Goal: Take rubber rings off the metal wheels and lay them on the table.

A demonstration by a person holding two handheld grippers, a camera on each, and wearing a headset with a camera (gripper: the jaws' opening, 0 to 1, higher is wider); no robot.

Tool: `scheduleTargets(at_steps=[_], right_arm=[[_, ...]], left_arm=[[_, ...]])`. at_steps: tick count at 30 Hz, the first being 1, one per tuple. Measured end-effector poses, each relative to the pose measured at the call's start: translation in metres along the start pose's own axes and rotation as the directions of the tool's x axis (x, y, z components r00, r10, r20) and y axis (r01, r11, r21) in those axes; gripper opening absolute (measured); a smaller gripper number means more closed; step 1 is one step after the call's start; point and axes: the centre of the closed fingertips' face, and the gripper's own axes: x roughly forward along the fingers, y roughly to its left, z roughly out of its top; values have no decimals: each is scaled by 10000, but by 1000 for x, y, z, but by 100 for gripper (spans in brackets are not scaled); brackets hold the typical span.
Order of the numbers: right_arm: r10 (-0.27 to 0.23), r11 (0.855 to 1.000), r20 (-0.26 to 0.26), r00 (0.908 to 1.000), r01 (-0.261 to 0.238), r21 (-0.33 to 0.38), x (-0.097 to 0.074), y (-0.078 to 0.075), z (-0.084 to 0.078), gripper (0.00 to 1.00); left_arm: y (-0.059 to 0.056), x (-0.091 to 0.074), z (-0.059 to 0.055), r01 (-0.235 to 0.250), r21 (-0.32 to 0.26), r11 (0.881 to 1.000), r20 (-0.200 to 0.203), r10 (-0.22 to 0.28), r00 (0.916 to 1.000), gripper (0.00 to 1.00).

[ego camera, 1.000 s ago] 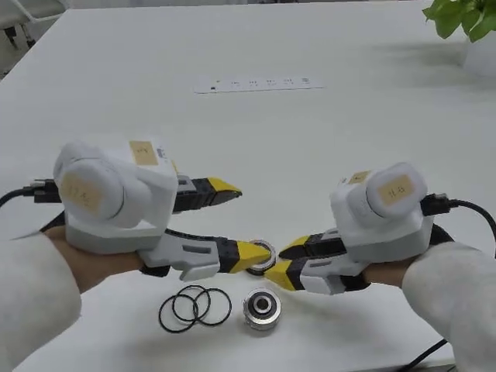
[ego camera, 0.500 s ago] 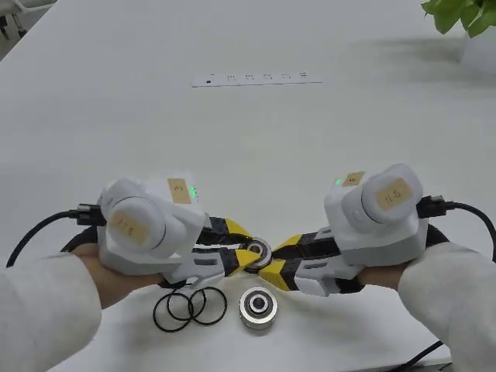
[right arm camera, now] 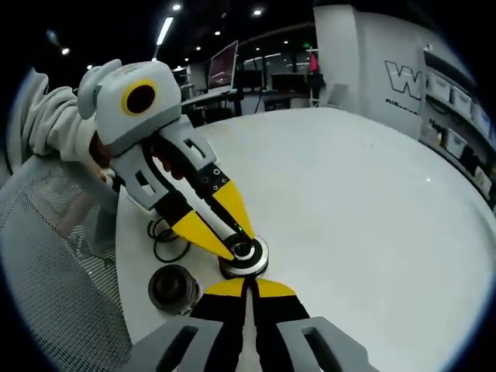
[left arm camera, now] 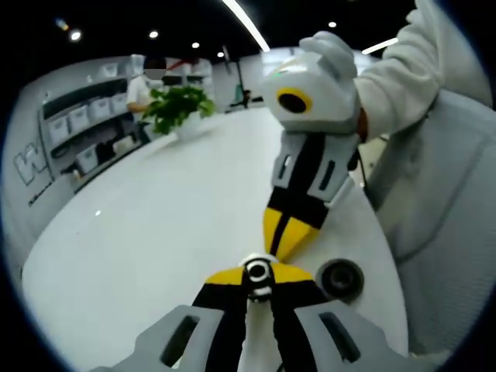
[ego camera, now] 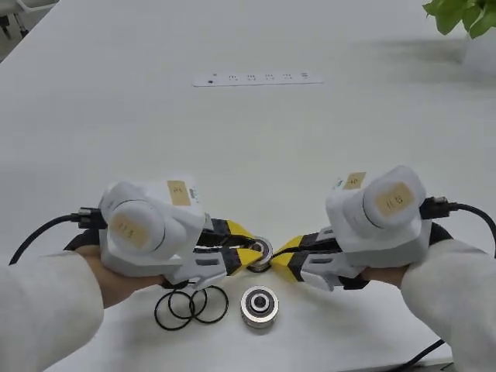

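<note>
A second ago the left gripper had its jaws spread wide, with only the lower one beside the small silver metal wheel. Now those jaws are pinching that wheel, low over the tabletop near the middle of its near edge. The right gripper has kept its jaws pressed together, and their yellow tips touch the wheel's rim from the other side. We cannot tell whether any rubber is caught between them. We judge that the wheel is now braced, so the right gripper can start working its dark band off; that ring is not yet on the table.

We count two wheels: the held one and a second silver metal wheel, which lies flat just nearer the near edge and looks bare. We count three thin black rubber rings, overlapping one another, just left of that second wheel. There are two grippers, one white power strip toward the far edge, and one green plant at the far right corner.
</note>
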Motion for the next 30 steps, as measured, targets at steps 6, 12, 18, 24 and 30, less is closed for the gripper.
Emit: scheduleTargets(at_steps=[6, 12, 18, 24, 30], right_arm=[[-200, 9963, -84, 9998, 206, 829, 0, -5, -1, 0], [-294, 9727, 80, 9995, 268, 2304, -4, -11, 1, 0], [-372, 9376, 695, 9969, 108, 3477, -8, -16, 10, 0], [-373, 9249, 742, 9965, 63, 3801, -8, -13, 14, 0], [-436, 9100, 629, 9971, 136, 4144, -8, -10, 18, 0]], left_arm=[[0, 1, 1, -107, -53, 9999, 82, 107, 9999, 12], [0, 2, 1, -196, -37, 9998, 100, 196, 9998, 12], [1, 1, 1, -316, -104, 9994, 123, 317, 9994, 11], [0, 2, 0, -359, 124, 9993, 9, 358, 9994, 11], [1, 1, 0, -408, 63, 9991, -46, 409, 9992, 11]])
